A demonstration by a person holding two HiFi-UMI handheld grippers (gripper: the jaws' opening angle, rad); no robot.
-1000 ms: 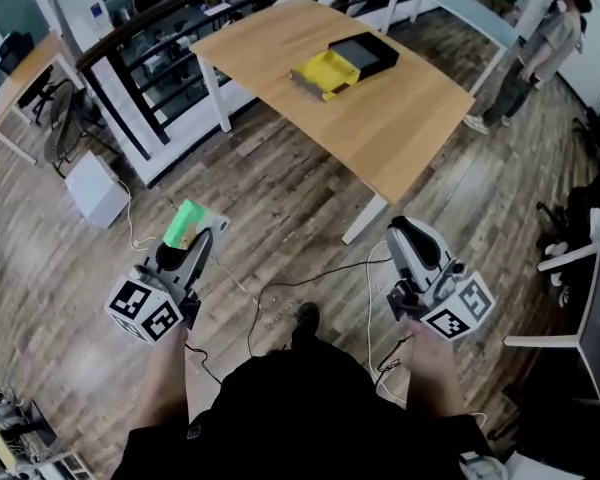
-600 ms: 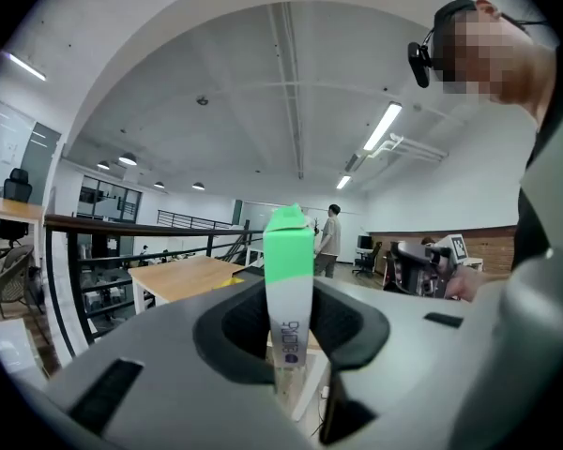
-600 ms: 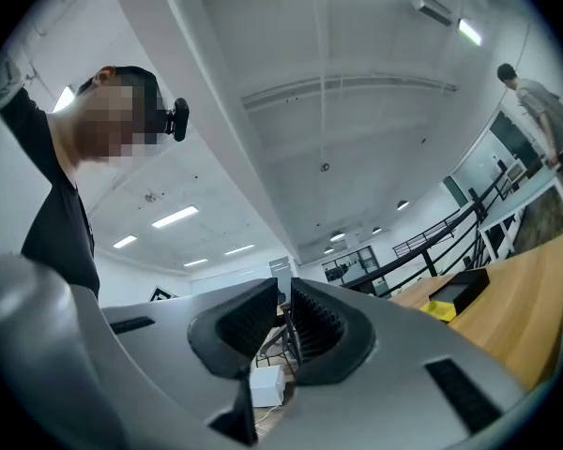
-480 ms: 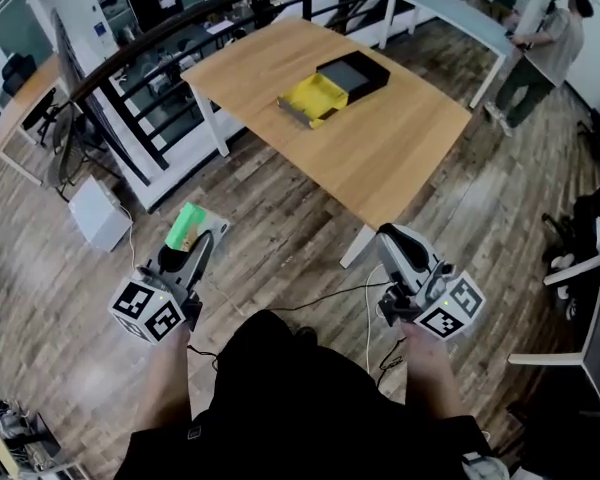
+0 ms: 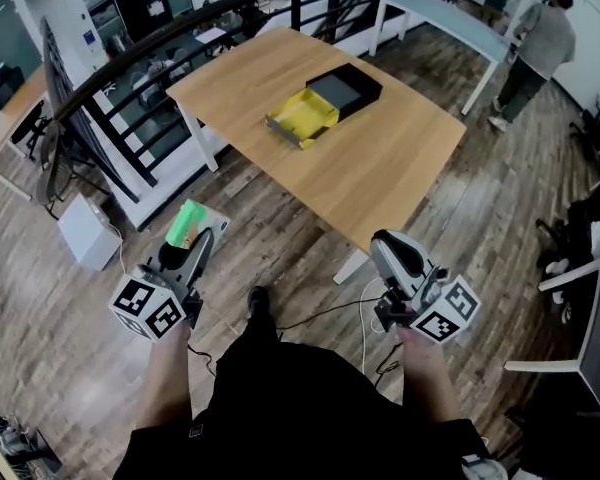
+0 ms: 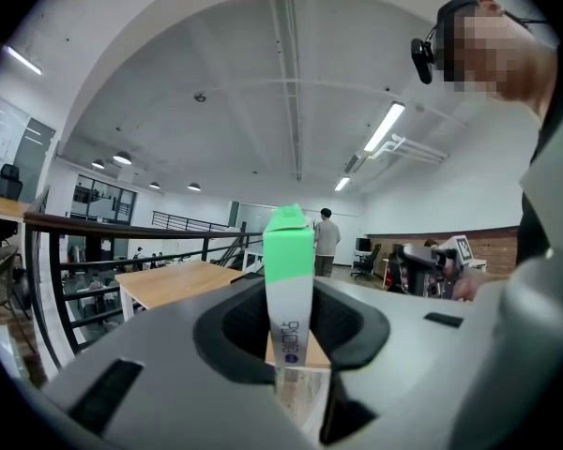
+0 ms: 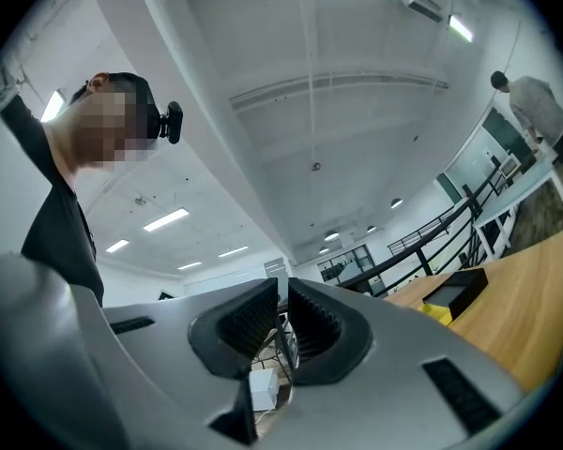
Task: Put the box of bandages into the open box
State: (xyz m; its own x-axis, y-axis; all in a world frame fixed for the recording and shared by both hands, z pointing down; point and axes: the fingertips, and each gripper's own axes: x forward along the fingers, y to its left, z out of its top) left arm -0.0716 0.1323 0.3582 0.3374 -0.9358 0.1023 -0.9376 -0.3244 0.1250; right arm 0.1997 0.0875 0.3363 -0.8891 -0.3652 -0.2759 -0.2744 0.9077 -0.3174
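My left gripper (image 5: 198, 236) is shut on the box of bandages (image 5: 187, 223), a slim green and white carton that sticks out past the jaws; in the left gripper view the box (image 6: 288, 279) stands upright between the jaws of that gripper (image 6: 291, 345). My right gripper (image 5: 392, 251) holds nothing and its jaws stand nearly together, also in the right gripper view (image 7: 283, 322). The open box (image 5: 323, 102), a black lid part with a yellow tray, lies on the wooden table (image 5: 380, 168) well ahead of both grippers. It shows small in the right gripper view (image 7: 453, 294).
A black railing (image 5: 130, 78) runs behind the table on the left. A white box (image 5: 84, 232) stands on the wood floor at left. A person (image 5: 535, 43) stands by a grey table (image 5: 450, 13) at back right. Cables (image 5: 320, 313) lie on the floor near my feet.
I have walked closer to the table, so it sits lower and nearer in the head view. Both grippers keep their hold and pose.
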